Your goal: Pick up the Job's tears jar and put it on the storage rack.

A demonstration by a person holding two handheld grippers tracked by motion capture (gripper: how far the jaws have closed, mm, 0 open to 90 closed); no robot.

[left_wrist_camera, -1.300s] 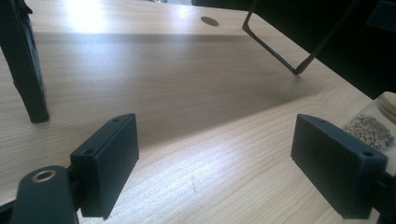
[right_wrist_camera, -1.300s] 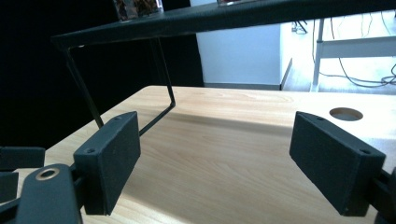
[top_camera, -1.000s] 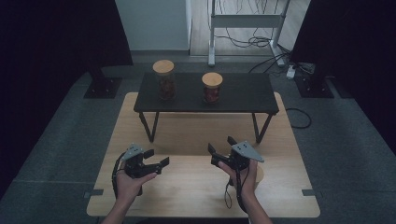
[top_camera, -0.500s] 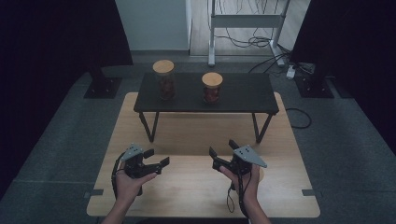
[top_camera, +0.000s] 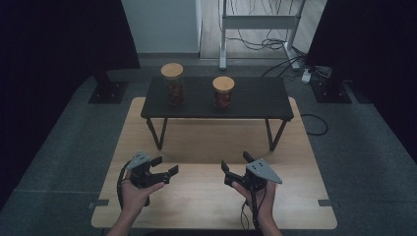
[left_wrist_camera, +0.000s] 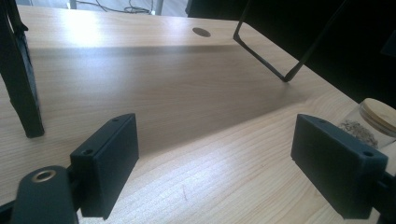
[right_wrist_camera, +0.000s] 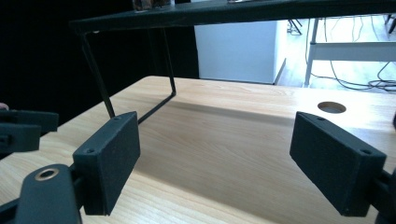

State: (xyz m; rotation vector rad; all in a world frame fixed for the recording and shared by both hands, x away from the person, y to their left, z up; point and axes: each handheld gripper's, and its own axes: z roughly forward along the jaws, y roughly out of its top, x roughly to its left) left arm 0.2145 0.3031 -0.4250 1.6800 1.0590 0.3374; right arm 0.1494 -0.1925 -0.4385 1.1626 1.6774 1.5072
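Observation:
Two clear jars with wooden lids stand on a low black shelf point(top_camera: 255, 98): a taller jar point(top_camera: 172, 84) at the left and a shorter jar point(top_camera: 223, 92) to its right. My left gripper point(top_camera: 164, 166) hovers over the near left of the wooden table point(top_camera: 201, 201), open, with only bare wood showing between its pads point(left_wrist_camera: 109, 163). My right gripper point(top_camera: 236, 162) hovers at the near right. Its jaws have just been opening and nothing lies between its pads point(right_wrist_camera: 112, 158).
The shelf's thin black legs point(top_camera: 156, 132) stand on the table ahead of both grippers. A round cable hole point(right_wrist_camera: 331, 107) lies in the tabletop under the shelf. A wooden-lidded clear jar point(left_wrist_camera: 378, 116) shows at the right edge of the left gripper view. Grey carpet surrounds the table.
My right gripper has drifted a little toward the near edge of the table and its jaws stand slightly wider. The left gripper has kept still.

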